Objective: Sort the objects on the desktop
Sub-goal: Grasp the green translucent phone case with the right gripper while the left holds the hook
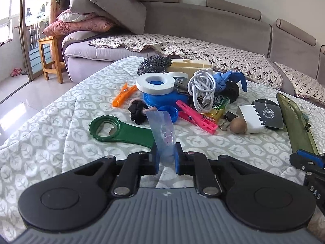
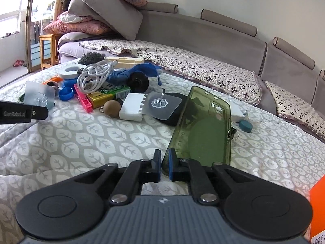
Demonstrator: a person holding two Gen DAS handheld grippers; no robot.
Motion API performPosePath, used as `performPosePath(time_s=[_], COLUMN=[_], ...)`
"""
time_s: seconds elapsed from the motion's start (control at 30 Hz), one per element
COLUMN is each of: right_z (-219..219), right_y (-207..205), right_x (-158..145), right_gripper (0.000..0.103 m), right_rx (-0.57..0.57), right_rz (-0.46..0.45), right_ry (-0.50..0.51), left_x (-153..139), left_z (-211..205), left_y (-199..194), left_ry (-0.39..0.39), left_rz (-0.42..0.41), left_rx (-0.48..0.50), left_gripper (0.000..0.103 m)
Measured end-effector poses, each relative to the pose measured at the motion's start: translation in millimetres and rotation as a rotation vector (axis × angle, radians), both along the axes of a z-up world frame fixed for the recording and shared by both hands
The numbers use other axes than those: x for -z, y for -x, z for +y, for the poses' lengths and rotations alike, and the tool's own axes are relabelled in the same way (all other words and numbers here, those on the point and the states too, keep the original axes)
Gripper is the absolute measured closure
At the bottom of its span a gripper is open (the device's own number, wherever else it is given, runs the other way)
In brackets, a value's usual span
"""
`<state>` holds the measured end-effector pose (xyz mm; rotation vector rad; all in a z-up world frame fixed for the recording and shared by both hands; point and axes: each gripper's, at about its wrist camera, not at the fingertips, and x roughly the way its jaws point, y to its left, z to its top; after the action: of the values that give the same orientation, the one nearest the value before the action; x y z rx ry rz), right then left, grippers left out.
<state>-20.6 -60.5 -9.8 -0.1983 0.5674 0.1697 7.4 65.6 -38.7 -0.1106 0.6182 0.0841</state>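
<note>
My left gripper is shut on a clear adhesive hook sheet, held upright above the quilt; it also shows in the right wrist view. My right gripper is shut on the edge of a green translucent phone case, tilted up off the quilt; the case also shows at the right of the left wrist view. A pile of small objects lies beyond: green bottle opener, pink clothespin, white cable, white tape roll, orange clothespin.
The table is covered by a leaf-patterned quilt. A second clear hook, a white comb-edged block, a wooden ball and batteries lie mid-table. An orange box sits at the right edge. A grey sofa stands behind.
</note>
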Motion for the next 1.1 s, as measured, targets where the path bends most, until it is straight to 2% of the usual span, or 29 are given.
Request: performPosePath(time_s=[0.57,0.87,1.0,1.1], right_z=[-18,-23,-26,-28], right_y=[33,43,41,32], right_x=[-34,-39,-32,-17], right_gripper=[0.099,0.099,0.099,0.100], right_rx=[-0.009,-0.011,-0.006,0.000], right_rz=[-0.119,-0.154,-0.131,-0.060], right_ry=[0.022,0.044,0.042,0.033], left_x=[-14,-17,-15,-14], left_z=[-23,-39,-44,-46], left_y=[11,14,12,12], left_ry=[-0.014,-0.022,-0.027,-0.029], left_rz=[-0.070,-0.089,-0.087,-0.085], left_rx=[0.038,0.063,0.070,0.070], left_gripper=[0.087,0.087,0.087,0.087])
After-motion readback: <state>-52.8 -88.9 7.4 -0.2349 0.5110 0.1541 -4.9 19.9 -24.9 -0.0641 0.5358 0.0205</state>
